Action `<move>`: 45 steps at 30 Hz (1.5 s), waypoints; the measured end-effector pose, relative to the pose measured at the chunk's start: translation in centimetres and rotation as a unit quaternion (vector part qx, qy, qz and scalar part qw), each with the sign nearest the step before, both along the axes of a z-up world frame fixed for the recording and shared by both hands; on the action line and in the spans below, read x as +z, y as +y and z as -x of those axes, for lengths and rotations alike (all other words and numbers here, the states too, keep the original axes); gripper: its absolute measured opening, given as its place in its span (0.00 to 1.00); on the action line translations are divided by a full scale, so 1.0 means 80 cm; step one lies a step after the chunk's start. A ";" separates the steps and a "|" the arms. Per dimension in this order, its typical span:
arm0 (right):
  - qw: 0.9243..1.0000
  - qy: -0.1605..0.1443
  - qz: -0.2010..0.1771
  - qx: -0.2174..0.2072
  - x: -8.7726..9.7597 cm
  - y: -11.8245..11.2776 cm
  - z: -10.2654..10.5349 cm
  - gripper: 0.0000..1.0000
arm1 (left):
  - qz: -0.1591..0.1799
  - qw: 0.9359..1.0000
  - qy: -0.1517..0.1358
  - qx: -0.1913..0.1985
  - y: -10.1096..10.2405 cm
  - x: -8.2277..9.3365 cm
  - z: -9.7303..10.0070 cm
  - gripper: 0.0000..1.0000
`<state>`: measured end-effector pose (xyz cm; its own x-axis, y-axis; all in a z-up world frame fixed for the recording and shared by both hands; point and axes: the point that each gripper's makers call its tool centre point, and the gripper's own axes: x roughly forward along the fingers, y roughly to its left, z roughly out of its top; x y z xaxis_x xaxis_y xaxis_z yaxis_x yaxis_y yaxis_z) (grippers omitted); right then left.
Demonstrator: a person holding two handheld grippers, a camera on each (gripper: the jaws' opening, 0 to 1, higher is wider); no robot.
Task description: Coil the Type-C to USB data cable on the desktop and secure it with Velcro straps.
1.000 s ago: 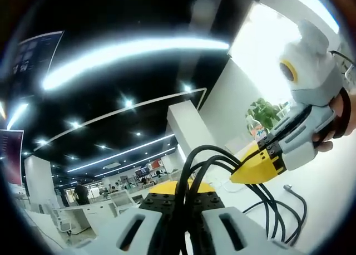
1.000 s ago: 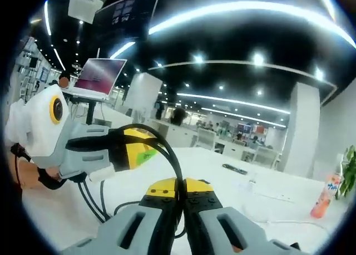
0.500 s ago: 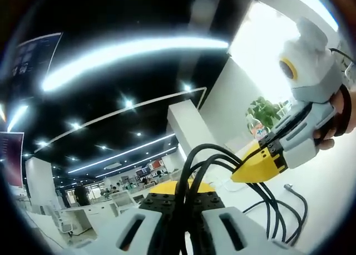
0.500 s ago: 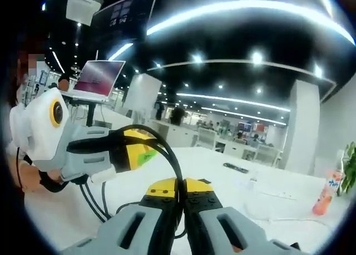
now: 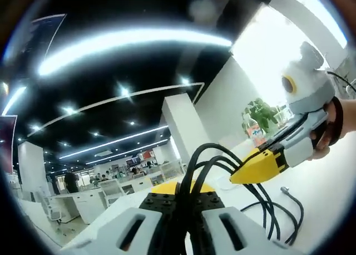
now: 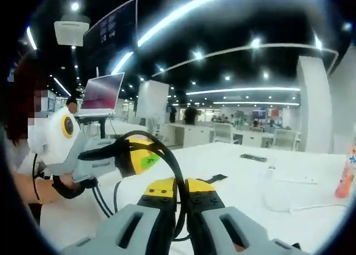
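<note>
Black loops of the data cable point(image 5: 208, 163) are held above the white desk point(image 5: 328, 182), clamped between the closed left claw point(image 5: 182, 196) and the right claw point(image 6: 174, 189), also shut on the strands. The cable's loose end lies on the desk. A black strap point(image 6: 214, 178) lies farther along the desk.

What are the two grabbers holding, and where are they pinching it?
Both hold the black cable. The left gripper pinches its bunched loops; the right gripper pinches a strand of the same coil. The plug end hangs free.
</note>
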<state>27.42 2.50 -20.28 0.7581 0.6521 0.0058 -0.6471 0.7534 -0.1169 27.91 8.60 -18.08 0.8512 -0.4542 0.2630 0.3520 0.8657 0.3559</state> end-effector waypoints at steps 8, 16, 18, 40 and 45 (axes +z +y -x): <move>0.985 0.049 -0.165 0.013 0.027 -0.051 -0.001 0.15 | 0.021 1.000 0.013 -0.001 0.006 -0.001 -0.002 0.04; 0.994 0.102 0.028 0.001 -0.071 -0.056 -0.052 0.16 | 0.014 1.000 -0.003 -0.005 0.005 0.006 0.005 0.04; 0.995 0.096 0.039 0.013 -0.074 -0.047 -0.057 0.17 | 0.012 1.000 -0.005 -0.009 0.002 0.010 0.005 0.04; 0.986 0.116 0.122 0.009 -0.122 -0.023 -0.096 0.16 | -0.001 0.997 -0.074 -0.023 0.000 0.042 0.027 0.04; 0.987 0.098 0.128 0.007 -0.120 -0.023 -0.102 0.06 | 0.004 0.996 -0.090 -0.026 0.002 0.048 0.037 0.04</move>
